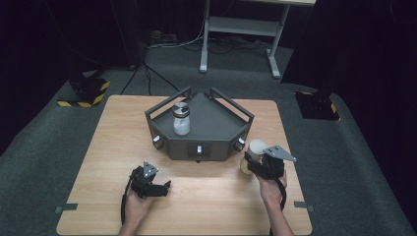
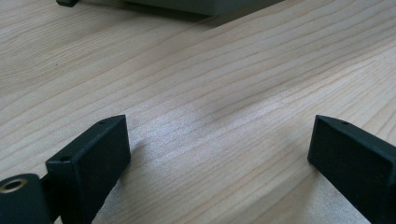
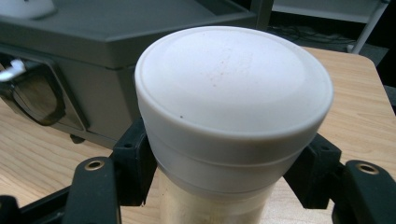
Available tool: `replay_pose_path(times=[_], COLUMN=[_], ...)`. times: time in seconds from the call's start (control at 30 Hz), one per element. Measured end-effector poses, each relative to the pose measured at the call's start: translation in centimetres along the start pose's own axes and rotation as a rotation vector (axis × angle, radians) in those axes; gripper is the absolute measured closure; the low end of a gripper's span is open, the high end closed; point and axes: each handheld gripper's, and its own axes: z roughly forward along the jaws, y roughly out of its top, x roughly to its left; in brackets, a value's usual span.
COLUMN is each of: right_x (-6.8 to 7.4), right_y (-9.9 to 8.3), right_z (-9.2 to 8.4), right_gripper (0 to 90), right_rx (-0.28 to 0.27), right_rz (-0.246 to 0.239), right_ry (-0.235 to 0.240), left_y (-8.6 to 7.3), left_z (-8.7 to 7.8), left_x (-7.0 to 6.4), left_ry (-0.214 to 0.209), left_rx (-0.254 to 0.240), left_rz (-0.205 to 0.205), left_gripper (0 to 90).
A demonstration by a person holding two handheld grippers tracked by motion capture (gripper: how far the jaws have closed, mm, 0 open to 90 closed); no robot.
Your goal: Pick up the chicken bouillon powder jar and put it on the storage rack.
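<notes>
My right gripper (image 1: 252,162) is shut on a cylindrical jar (image 1: 254,149) with a white lid, held just above the table at the right front corner of a dark grey platform box (image 1: 216,125). In the right gripper view the black jaws clamp the jar (image 3: 233,79) just under its lid, and the box (image 3: 93,28) is close behind. A white bottle with a grey cap (image 1: 181,119) stands upright on the box's top. My left gripper (image 1: 166,187) rests low over the wooden table (image 1: 98,147) near its front left, open, with bare wood between its jaws (image 2: 219,140).
The box has raised rails along its back sides and knobs on its front faces. Beyond the table stand a metal desk frame (image 1: 241,29) and two black bases with yellow stripes (image 1: 86,91), (image 1: 317,104) on grey carpet.
</notes>
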Motion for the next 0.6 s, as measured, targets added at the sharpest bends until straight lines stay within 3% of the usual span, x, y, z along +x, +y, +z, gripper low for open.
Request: replay_pose_path(times=[0.3, 0.6], right_x=[-0.7, -0.9], right_y=[1.5, 3.4], right_z=[-0.8, -1.7], right_gripper=[35.0, 35.0], right_rx=[-0.005, -0.009], right_rz=[0.011, -0.019], right_ry=[0.038, 0.063], left_y=[0.0, 0.0], left_z=[0.0, 0.0], left_x=[0.0, 0.0], left_ry=[0.0, 0.0], left_rx=[0.0, 0.001], left_rz=[0.001, 0.0], left_gripper=[5.8, 5.8])
